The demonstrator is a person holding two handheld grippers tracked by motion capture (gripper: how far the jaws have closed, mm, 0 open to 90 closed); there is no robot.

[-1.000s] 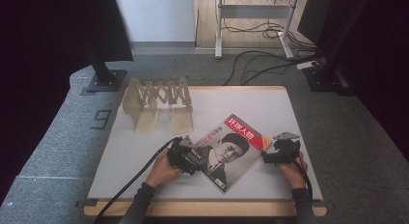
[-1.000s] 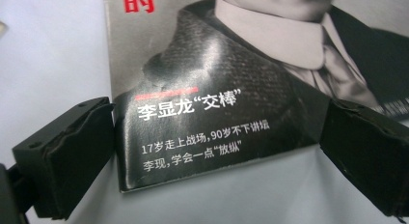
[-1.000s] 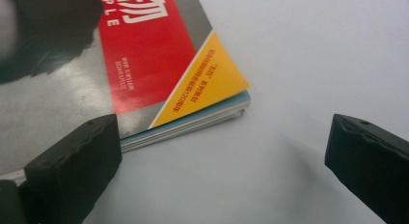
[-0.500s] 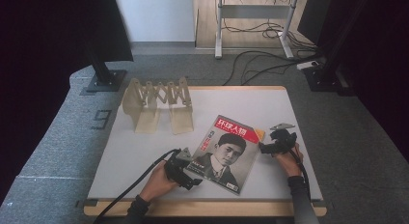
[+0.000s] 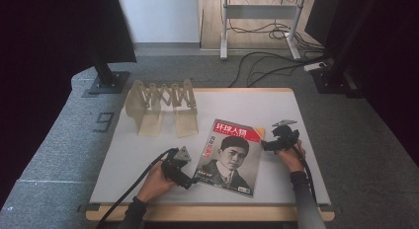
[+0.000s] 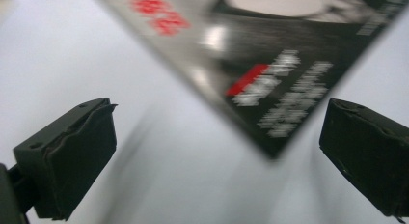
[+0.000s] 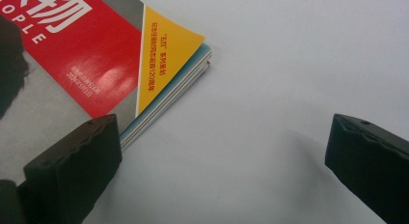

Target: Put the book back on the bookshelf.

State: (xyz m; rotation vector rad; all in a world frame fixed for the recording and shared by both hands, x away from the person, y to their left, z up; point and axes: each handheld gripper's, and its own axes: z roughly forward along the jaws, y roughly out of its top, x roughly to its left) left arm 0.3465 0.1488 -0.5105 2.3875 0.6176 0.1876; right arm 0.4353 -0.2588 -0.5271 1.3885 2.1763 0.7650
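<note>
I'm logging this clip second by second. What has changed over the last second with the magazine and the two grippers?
The magazine has turned from a strong slant to nearly square with the table. The left gripper has drawn back to its near left corner, the right gripper to its far right corner; both open, neither holding it. The wooden rack stayed put.

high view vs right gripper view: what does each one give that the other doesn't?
High view alone: the whole magazine with its portrait cover, the wooden folding rack at the table's far left, the left hand-held gripper by the magazine's lower left edge, and both hands.

Right gripper view alone: the yellow corner panel with its red print up close, and the stacked page edges at that corner.

Both: the magazine's red title band, the white table, and the right hand-held gripper, jaws wide apart beside the magazine's corner.
</note>
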